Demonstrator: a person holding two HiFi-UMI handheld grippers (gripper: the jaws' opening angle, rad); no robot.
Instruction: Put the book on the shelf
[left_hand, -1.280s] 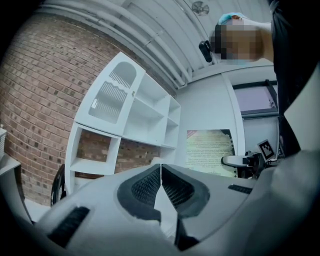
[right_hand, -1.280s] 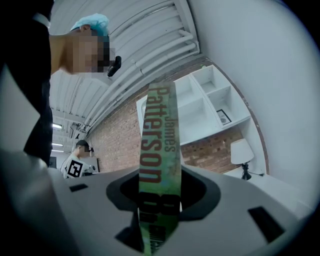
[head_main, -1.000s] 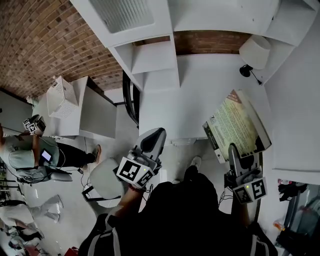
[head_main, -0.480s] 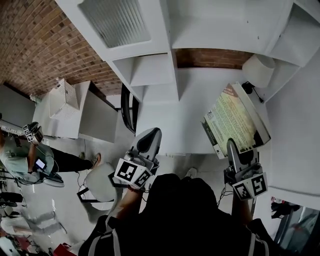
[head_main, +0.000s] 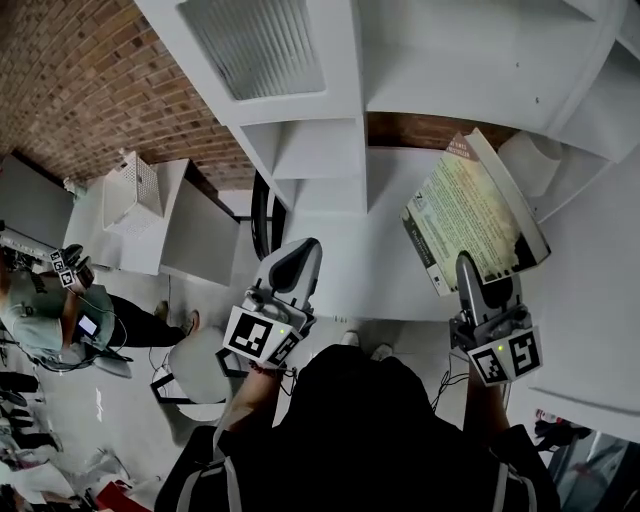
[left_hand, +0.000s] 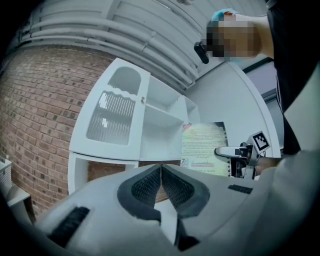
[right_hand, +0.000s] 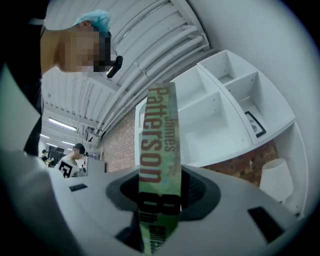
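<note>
In the head view my right gripper (head_main: 468, 276) is shut on the lower edge of a book (head_main: 470, 212) with a green-and-cream cover, held up in front of the white shelf unit (head_main: 330, 150). The right gripper view shows the book's spine (right_hand: 161, 145) standing upright between the jaws of the right gripper (right_hand: 159, 186), with open white shelf compartments (right_hand: 220, 107) behind it. My left gripper (head_main: 299, 260) hovers at the left, shut and holding nothing. In the left gripper view the left gripper (left_hand: 161, 169) has its pads touching, and the book (left_hand: 204, 148) and shelf (left_hand: 161, 119) show beyond.
A white lamp (head_main: 537, 162) stands on the desk (head_main: 390, 255) behind the book. A framed picture (right_hand: 255, 123) leans in a right-hand shelf compartment. Brick wall backs the shelf. At the left are a white basket (head_main: 130, 192), a chair (head_main: 198, 362) and a person (head_main: 45, 312).
My right gripper has lifted the book up and farther toward the shelf compartments, now partly covering the lamp. The left gripper has risen a little beside it.
</note>
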